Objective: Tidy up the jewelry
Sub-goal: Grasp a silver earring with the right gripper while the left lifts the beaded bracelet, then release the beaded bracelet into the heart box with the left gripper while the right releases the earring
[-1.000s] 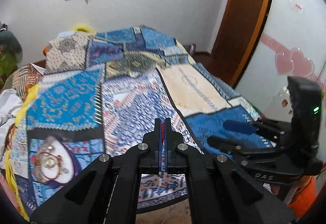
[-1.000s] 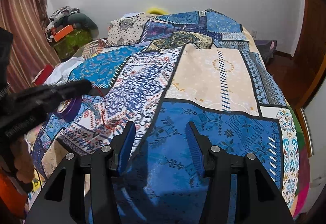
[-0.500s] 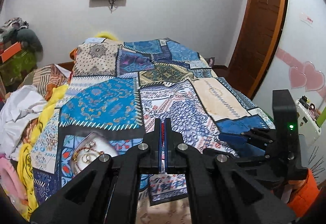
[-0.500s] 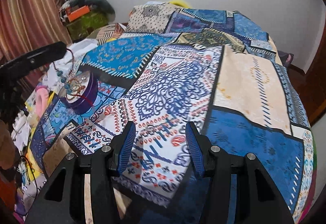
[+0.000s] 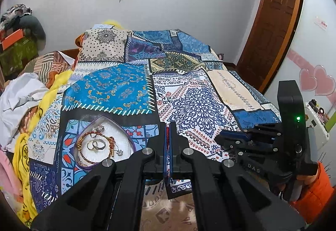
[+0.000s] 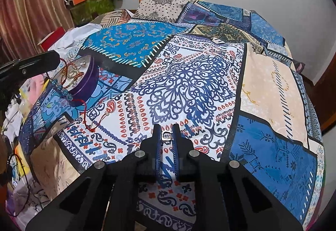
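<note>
A patchwork bedspread (image 6: 189, 75) is being used as the work surface, with a purple tin (image 6: 84, 81) of bracelets sitting at its near left. A red cord (image 5: 167, 132) is being clenched by the left gripper (image 5: 167, 126). A small ring (image 6: 167, 136) is being pinched by the right gripper (image 6: 167, 136), whose jaws have just been closing.

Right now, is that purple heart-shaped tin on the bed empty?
No: the purple heart-shaped tin holds a red cord bracelet and silver rings on its white lining.

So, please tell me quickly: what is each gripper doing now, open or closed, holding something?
Left gripper: closed on a red cord bracelet.
Right gripper: just closed on a small ring.
</note>
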Action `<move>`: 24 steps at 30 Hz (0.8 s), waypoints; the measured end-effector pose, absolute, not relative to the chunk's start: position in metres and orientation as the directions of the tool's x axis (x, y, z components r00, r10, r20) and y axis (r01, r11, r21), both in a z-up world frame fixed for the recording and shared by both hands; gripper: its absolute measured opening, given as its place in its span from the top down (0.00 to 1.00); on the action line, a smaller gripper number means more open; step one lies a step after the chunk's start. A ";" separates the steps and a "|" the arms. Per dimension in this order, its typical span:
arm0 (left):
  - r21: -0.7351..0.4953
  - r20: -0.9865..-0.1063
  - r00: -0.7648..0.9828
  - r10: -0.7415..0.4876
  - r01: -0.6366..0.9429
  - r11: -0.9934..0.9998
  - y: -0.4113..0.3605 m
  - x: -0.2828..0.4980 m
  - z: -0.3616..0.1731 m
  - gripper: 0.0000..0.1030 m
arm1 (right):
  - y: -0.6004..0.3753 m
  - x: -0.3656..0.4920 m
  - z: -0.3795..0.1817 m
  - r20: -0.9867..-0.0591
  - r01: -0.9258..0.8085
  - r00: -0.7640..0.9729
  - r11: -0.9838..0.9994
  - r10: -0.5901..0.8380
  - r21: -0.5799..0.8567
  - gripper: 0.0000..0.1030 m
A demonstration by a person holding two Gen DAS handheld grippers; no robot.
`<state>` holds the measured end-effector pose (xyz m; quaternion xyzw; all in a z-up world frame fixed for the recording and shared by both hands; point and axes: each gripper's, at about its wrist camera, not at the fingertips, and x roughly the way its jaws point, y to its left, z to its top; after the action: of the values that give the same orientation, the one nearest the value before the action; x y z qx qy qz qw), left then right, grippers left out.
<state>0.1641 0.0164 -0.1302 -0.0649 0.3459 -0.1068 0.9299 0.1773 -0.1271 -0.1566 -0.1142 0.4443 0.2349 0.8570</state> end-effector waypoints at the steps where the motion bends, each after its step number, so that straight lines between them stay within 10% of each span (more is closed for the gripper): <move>1: -0.196 -0.626 0.741 -0.243 0.153 0.969 0.019 0.164 -0.128 1.00 | -0.127 0.178 -0.156 -0.815 -0.501 0.494 0.865 0.302 0.016 0.92; 24: -0.122 -0.488 0.869 -0.084 0.028 0.992 0.096 0.150 -0.058 1.00 | -0.072 0.168 -0.069 -0.648 -0.558 0.605 0.827 0.462 0.068 0.92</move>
<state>0.1495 0.0957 -0.0577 -0.0554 0.2544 -0.0290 0.9651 0.1679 -0.0718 -0.0695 -0.0709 0.3402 0.2856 0.8931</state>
